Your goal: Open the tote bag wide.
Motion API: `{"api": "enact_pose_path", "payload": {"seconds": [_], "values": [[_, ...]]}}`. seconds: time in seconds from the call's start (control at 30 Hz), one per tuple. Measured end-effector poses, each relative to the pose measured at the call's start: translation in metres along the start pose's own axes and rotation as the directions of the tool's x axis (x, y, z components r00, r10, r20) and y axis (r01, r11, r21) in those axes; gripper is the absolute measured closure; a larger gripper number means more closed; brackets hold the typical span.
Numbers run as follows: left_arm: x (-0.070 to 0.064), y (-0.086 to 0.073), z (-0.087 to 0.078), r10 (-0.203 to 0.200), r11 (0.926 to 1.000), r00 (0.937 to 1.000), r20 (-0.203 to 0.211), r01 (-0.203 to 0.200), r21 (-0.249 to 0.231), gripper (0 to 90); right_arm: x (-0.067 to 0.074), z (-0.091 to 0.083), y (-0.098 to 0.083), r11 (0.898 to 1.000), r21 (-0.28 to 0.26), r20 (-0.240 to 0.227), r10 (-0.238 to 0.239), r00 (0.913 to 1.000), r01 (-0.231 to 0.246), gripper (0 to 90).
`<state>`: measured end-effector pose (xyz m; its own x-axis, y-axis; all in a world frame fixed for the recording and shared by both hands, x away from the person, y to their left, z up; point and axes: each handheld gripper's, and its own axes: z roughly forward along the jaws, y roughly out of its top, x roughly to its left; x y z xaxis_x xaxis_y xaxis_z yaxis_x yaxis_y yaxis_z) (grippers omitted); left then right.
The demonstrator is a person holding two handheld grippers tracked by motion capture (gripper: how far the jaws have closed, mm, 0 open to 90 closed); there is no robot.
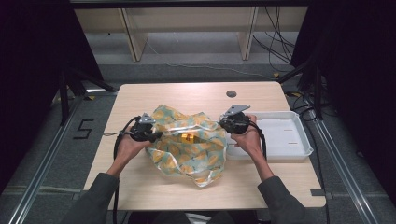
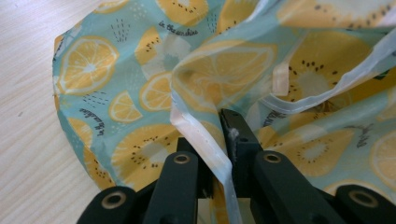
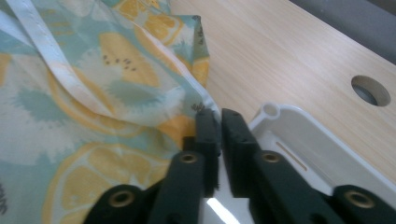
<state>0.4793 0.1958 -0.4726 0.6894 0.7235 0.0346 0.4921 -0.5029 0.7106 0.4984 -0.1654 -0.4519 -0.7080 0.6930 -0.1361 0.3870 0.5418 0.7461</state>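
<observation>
Left gripper view: tool (image 2: 219, 135) nearly closed, pinching bag (image 2: 140, 84) rim.

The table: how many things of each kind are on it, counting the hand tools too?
Printed bags: 1, the lemon-print bag
White trays: 1, the white tray
Handheld grippers: 2, the left gripper and the right gripper, each at an edge of the bag
Total: 4

Grey-green sleeves (image 1: 95, 196), black fingers (image 2: 236, 135) with brass rivets, black trailing cables (image 1: 116, 140)
</observation>
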Motion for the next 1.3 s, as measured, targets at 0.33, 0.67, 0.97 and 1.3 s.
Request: {"api": "enact_pose_path", "payload": {"seconds": [0.33,0.67,0.97,1.3], "values": [[-0.003,0.002,-0.004,0.000,1.0000,1.0000,0.004,0.000,0.005,85.0,0.031,-0.074,0.026,0.987,-0.158,-0.048,-0.050,0.9976,0.042,43.8],[-0.003,0.003,-0.007,0.001,1.0000,1.0000,0.009,-0.001,0.000,84.3,0.086,-0.046,0.016,0.977,-0.053,-0.132,-0.210,0.9687,0.205,34.8],[-0.007,-0.003,-0.027,0.025,0.9996,0.9997,0.002,-0.025,-0.015,66.7,0.082,-0.022,0.021,0.957,-0.032,-0.113,-0.291,0.9500,0.289,88.3],[-0.046,0.020,-0.083,0.236,0.9650,0.9642,-0.120,-0.247,-0.087,40.6,0.064,-0.030,0.045,0.974,-0.143,-0.125,-0.191,0.9735,0.173,90.0]]}}
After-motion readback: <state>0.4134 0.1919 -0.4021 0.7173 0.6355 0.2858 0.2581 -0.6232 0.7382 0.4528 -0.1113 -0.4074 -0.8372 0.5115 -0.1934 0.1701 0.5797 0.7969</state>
